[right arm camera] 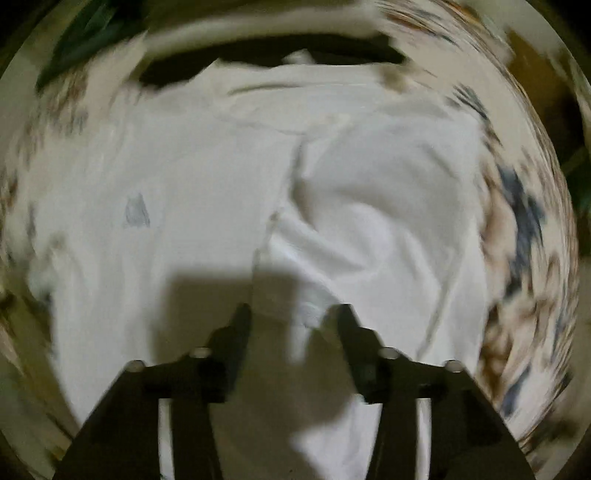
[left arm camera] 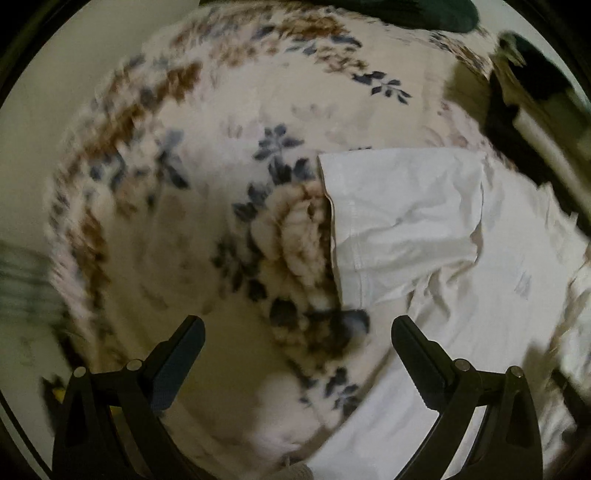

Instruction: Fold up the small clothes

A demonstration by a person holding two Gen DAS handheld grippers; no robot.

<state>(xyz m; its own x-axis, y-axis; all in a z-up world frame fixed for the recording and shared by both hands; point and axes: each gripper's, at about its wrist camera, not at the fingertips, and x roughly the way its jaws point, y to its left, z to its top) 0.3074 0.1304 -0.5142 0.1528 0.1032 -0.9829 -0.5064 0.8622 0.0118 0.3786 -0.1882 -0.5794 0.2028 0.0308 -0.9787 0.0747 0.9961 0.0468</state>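
A white T-shirt [left arm camera: 424,229] lies on a floral blanket [left arm camera: 229,147], with one short sleeve spread out toward the left. My left gripper [left arm camera: 297,334] is open and empty, hovering above the blanket just left of the sleeve and the shirt's side. In the right wrist view the shirt [right arm camera: 207,192] fills the frame, with a faint grey print on it and a fold of cloth to the right. My right gripper [right arm camera: 293,315] is open above the shirt, and its shadow falls on the cloth. Both views are motion-blurred.
The fleece blanket has blue and brown flowers and covers the whole work surface [right arm camera: 517,229]. Dark green fabric [left arm camera: 424,13] lies at the far edge. A dark object [left arm camera: 517,107] sits at the right. A dark strip [right arm camera: 258,55] lies beyond the shirt's collar.
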